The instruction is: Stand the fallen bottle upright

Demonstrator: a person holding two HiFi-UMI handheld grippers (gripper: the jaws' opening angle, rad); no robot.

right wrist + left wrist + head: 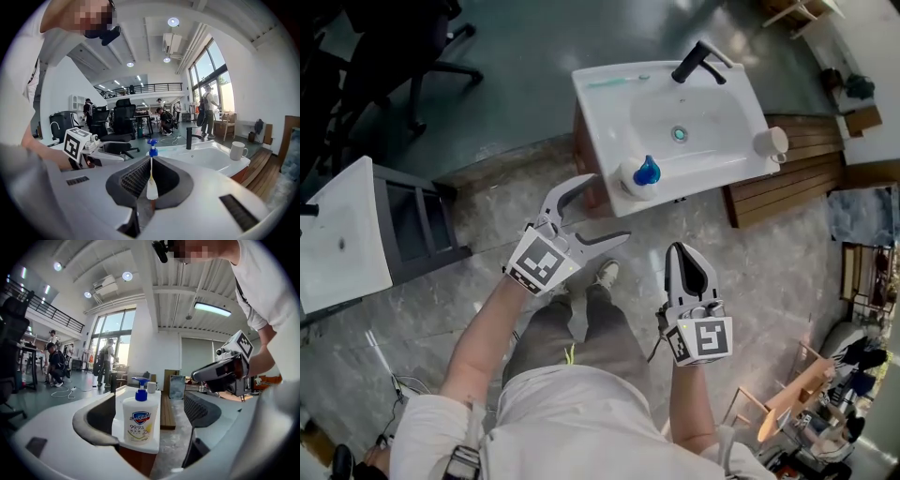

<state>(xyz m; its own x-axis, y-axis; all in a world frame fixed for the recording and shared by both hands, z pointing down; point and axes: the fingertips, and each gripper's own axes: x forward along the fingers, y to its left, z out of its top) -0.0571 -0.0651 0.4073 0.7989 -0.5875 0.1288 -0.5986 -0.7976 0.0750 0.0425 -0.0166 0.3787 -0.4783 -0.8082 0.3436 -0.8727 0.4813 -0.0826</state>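
White sink counter point(609, 103) has the soap bottle point(642, 175) already upright on its front corner nearest you. Your left gripper point(607, 208) gapes empty close by, and your right gripper point(682, 251) is pinched closed on nothing. I think a careless sweep could knock the bottle off that edge.

Overhead; two low views facing bottle point(645, 174)
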